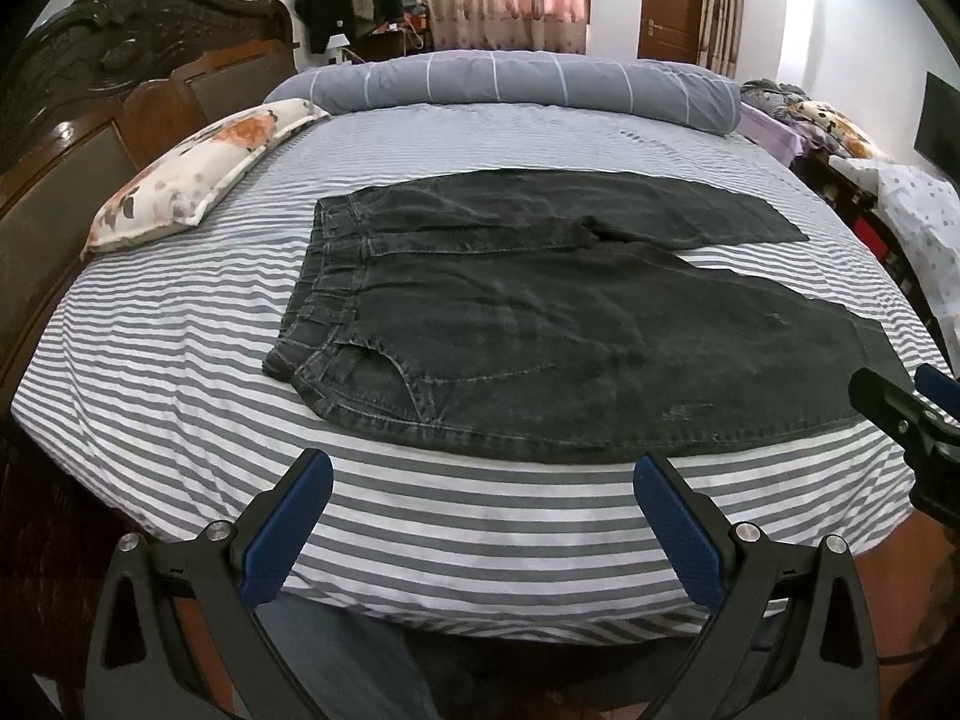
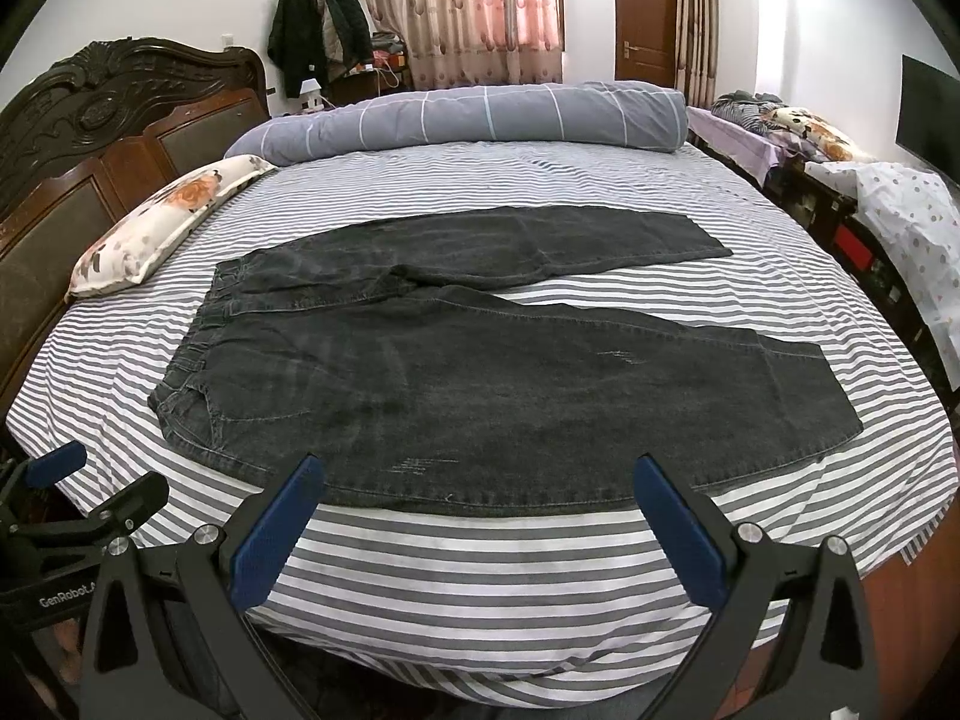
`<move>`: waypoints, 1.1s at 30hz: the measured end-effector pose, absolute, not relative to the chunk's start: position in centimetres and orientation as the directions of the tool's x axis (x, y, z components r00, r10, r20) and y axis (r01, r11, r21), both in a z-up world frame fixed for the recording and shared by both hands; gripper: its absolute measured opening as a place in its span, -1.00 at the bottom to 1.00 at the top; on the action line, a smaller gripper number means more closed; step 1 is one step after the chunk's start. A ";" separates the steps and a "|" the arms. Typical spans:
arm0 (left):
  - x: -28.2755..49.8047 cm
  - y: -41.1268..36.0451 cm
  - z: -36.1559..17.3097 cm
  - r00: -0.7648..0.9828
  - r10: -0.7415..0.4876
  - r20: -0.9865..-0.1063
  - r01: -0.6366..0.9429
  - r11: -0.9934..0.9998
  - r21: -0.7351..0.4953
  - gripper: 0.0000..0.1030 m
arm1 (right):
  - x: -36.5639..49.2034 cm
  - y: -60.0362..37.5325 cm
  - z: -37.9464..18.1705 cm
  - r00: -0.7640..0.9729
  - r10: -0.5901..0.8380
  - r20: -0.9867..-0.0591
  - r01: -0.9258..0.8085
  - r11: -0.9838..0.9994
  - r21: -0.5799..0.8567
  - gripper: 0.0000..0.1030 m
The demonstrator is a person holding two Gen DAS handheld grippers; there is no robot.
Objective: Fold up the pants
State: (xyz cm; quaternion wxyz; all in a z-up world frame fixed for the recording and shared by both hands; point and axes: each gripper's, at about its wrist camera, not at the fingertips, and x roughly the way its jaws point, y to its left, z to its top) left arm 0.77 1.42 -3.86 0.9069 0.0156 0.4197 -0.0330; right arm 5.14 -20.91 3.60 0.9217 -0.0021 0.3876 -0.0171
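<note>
From the left wrist I see my left gripper (image 1: 483, 501), jaws wide and empty, short of the pants (image 1: 540, 324) lying flat and unfolded on the bed (image 1: 180, 420); from the right wrist my right gripper (image 2: 480, 504), equally agape, reaches their near edge, so I judge folding hasn't begun and next I must pinch that near leg.

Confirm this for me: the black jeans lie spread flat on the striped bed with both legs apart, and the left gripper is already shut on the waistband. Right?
Not quite. The left gripper is open and holds nothing, short of the black jeans; the left wrist view shows it. The rest stands: the jeans lie flat on the striped bed with the legs apart.
</note>
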 end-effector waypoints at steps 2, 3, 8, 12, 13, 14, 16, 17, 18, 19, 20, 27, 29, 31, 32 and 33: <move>0.8 1.4 -3.9 0.640 -0.040 -0.767 0.070 0.997 0.006 0.94 | 5.1 -20.9 3.5 0.698 -0.032 -0.715 0.030 0.999 -0.015 1.00; 0.8 1.4 -3.9 0.638 -0.036 -0.769 0.068 0.998 0.009 0.94 | 5.1 -20.9 3.5 0.698 -0.032 -0.716 0.030 0.999 -0.016 1.00; 0.7 1.4 -4.0 0.634 -0.036 -0.773 0.066 0.998 0.008 0.94 | 5.2 -20.9 3.6 0.698 -0.033 -0.715 0.029 0.999 -0.017 1.00; 0.7 1.4 -4.0 0.633 -0.037 -0.773 0.065 0.998 0.006 0.94 | 5.2 -20.6 3.6 0.702 -0.031 -0.712 0.026 0.999 -0.018 1.00; 0.7 1.5 -4.0 0.632 -0.036 -0.774 0.062 0.998 0.004 0.94 | 5.2 -20.6 3.6 0.702 -0.030 -0.711 0.025 1.000 -0.017 1.00; 0.6 1.5 -4.0 0.633 -0.037 -0.773 0.062 0.998 0.003 0.94 | 5.2 -20.5 3.6 0.703 -0.030 -0.711 0.024 1.000 -0.018 1.00; 0.6 1.5 -4.0 0.631 -0.032 -0.775 0.061 0.998 0.009 0.94 | 5.2 -20.3 3.6 0.704 -0.030 -0.709 0.022 1.000 -0.020 1.00; 0.6 1.6 -4.0 0.631 -0.031 -0.775 0.061 0.998 0.010 0.94 | 5.2 -20.3 3.7 0.704 -0.028 -0.710 0.021 1.000 -0.019 1.00; 0.5 1.6 -3.9 0.632 -0.030 -0.775 0.061 0.998 0.011 0.94 | 5.2 -20.3 3.6 0.704 -0.027 -0.710 0.020 1.000 -0.019 1.00; 0.5 1.6 -3.9 0.632 -0.030 -0.774 0.061 0.998 0.011 0.94 | 5.1 -20.3 3.7 0.704 -0.028 -0.710 0.020 1.000 -0.019 1.00; 0.5 1.6 -3.9 0.632 -0.031 -0.775 0.061 0.998 0.010 0.94 | 5.2 -20.3 3.7 0.705 -0.028 -0.709 0.020 1.000 -0.019 1.00; 0.3 1.6 -3.9 0.630 -0.028 -0.776 0.057 0.998 0.010 0.94 | 5.2 -20.1 3.6 0.703 -0.028 -0.710 0.020 1.000 -0.020 1.00; 0.3 1.6 -3.8 0.631 -0.026 -0.775 0.058 0.998 0.013 0.94 | 5.1 -20.2 3.7 0.703 -0.028 -0.710 0.022 1.000 -0.018 1.00; 0.2 1.6 -3.8 0.631 -0.027 -0.775 0.057 0.998 0.012 0.94 | 5.1 -20.1 3.9 0.702 -0.025 -0.712 0.020 1.000 -0.015 1.00; 0.2 1.6 -3.8 0.630 -0.028 -0.776 0.057 0.998 0.010 0.94 | 5.0 -20.1 4.2 0.702 -0.025 -0.712 0.020 1.000 -0.015 1.00; 0.2 1.6 -3.8 0.631 -0.027 -0.776 0.056 0.998 0.012 0.94 | 5.0 -20.1 4.2 0.702 -0.025 -0.712 0.021 1.000 -0.014 1.00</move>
